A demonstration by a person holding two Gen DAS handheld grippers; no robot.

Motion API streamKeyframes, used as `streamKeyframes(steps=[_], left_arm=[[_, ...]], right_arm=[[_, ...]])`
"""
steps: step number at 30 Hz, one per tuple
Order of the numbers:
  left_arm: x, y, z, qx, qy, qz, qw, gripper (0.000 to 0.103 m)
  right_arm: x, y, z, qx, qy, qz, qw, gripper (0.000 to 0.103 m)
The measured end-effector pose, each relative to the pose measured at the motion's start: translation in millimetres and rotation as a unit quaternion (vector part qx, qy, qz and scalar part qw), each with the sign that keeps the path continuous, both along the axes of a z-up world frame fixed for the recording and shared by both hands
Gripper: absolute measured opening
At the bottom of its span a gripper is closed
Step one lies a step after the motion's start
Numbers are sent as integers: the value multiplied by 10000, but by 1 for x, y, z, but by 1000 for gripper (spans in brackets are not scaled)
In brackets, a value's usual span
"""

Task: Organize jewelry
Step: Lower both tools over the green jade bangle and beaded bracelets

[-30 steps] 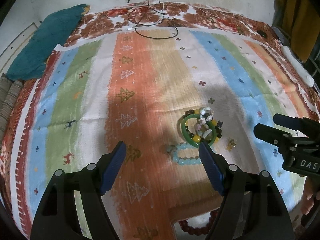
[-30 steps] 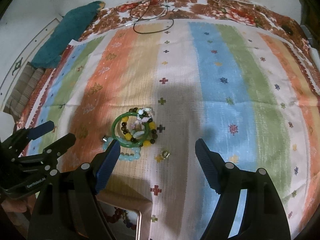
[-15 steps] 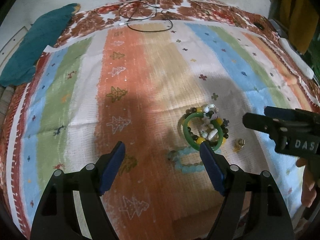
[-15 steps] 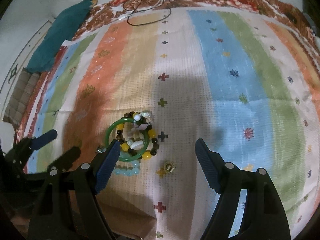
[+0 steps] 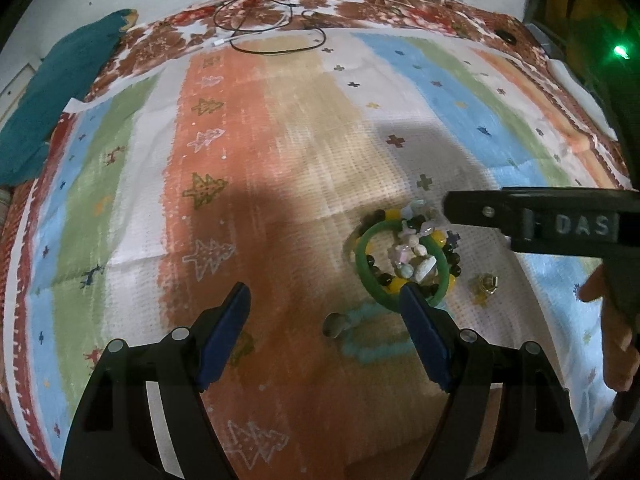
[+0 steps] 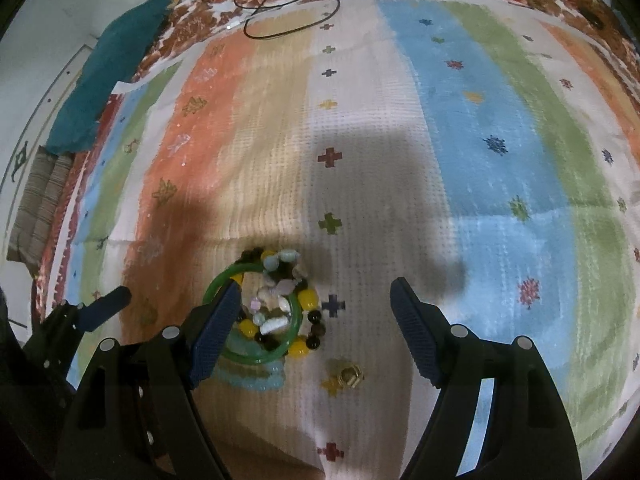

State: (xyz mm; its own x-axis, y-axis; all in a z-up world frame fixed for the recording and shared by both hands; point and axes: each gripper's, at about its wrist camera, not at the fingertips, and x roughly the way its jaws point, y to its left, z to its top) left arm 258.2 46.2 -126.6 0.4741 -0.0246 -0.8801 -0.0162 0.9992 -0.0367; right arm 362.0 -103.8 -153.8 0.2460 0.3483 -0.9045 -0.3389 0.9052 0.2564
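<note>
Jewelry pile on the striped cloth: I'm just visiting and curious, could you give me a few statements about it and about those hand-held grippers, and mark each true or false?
1. The green bangle lies on the cloth. True.
2. The left hand-held gripper is clamped on the bangle. False: its jaws are open and hold nothing.
3. A small gold piece sits apart from the pile. True.
4. The right hand-held gripper holds a bracelet of yellow and dark beads. False: the beads lie on the cloth, and its jaws are open and empty.
5. A black cable lies at the cloth's far end. True.
6. The cloth is plain white. False: it has coloured stripes.
</note>
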Motion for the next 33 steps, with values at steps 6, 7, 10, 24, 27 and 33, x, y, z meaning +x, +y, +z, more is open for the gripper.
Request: streamKeyframes(steps=[6,7,10,24,27,33], left_arm=[[7,-2,-1,-49,-49,-78,9999,76],[8,-1,-3,-52,-37,-77,10000,76],[12,-1,-6,-67,28,-101,9999,75],[22,-4,-14,-57,113,-252,9996,72],[25,-5,-15,-90,157,-265,9995,68],[31,-7,-24,-105,327,-351,9988,55]], right_arm=[[8,9,-5,-39,57,91,9999,76],[9,11,-6,-44,65,100,9999,72],[14,14,-13,-93,166,124,9997,66],[19,31,-29,-48,395,401,9984,31],[19,33,-30,-48,411,467,9981,22],[17,30,-27,1,394,445,9982,12]])
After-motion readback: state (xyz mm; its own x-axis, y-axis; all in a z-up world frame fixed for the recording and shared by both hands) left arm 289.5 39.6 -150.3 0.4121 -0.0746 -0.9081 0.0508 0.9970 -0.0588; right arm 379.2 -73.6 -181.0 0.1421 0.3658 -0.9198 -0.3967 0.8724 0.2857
